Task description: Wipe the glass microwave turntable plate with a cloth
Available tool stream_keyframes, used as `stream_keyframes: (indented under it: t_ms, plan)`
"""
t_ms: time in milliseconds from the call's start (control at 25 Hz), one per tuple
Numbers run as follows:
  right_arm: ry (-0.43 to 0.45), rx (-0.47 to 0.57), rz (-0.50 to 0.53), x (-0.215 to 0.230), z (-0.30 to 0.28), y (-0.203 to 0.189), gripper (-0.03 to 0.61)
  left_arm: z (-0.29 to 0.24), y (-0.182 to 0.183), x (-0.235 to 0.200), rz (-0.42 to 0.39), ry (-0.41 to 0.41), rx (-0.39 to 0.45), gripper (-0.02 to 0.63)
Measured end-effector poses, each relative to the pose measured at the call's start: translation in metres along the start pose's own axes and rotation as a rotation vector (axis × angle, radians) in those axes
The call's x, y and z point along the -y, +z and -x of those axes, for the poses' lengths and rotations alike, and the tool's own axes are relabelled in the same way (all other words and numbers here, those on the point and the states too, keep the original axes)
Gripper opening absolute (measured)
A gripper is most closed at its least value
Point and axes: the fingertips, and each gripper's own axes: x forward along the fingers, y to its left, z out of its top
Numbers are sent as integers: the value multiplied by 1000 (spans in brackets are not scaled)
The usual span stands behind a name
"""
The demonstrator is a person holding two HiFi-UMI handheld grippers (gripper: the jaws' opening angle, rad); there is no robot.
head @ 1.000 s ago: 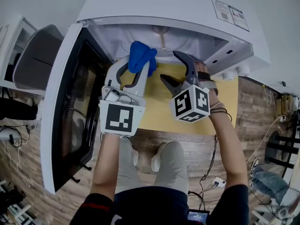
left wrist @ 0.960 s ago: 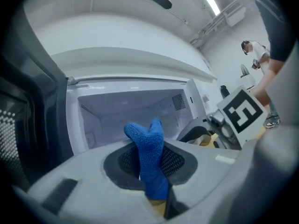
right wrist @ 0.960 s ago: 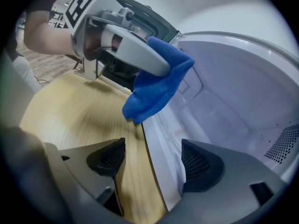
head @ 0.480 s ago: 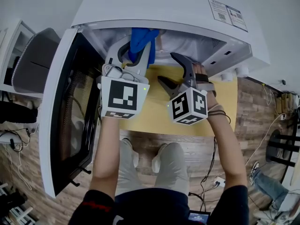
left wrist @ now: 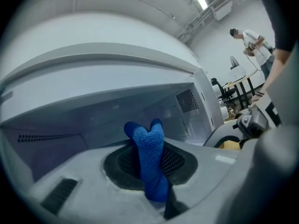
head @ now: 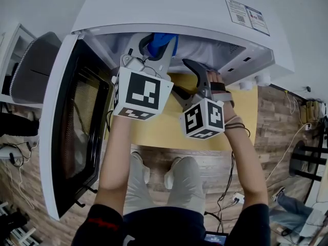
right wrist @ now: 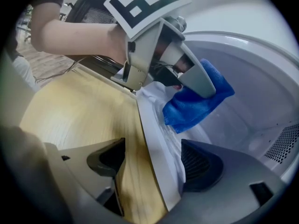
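Up at top centre of the head view, the left tool point(head: 156, 47) pinches the blue cloth point(head: 163, 40) inside the microwave point(head: 169, 9), the right tool point(right wrist: 154, 162) gaping empty just lower right

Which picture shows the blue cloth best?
The right gripper view: the blue cloth hangs in full, pinched by the left hand-held gripper. The left gripper view shows a narrow strip; the head view, just a corner.

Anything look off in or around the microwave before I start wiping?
Nothing stands out. The microwave door is wide open, the left gripper is shut on the blue cloth inside the opening, and the right gripper is open at the front edge. No spill or damage shows. The glass plate isn't clearly visible.
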Motion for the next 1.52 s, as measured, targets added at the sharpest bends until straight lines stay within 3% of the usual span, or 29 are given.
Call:
stream_keyframes:
  t_ms: [200,560,1000,1200,1520]
  plan:
    - [4,0,2,-1,1,0,328,-13,4,13,-4,-83,9,61]
    - [6,5,9,-1,0,0,328,-25,-18,19,-7,-120,-29,61]
    - [1,11,9,-1,1,-1,328,-27,-40,19,-115,-91,-110,63]
    - [-1,12,9,-1,1,0,328,-24,-49,5,-156,-35,-175,62]
    - [-1,13,9,-1,1,0,328,-22,-58,-17,-140,70,-229,61]
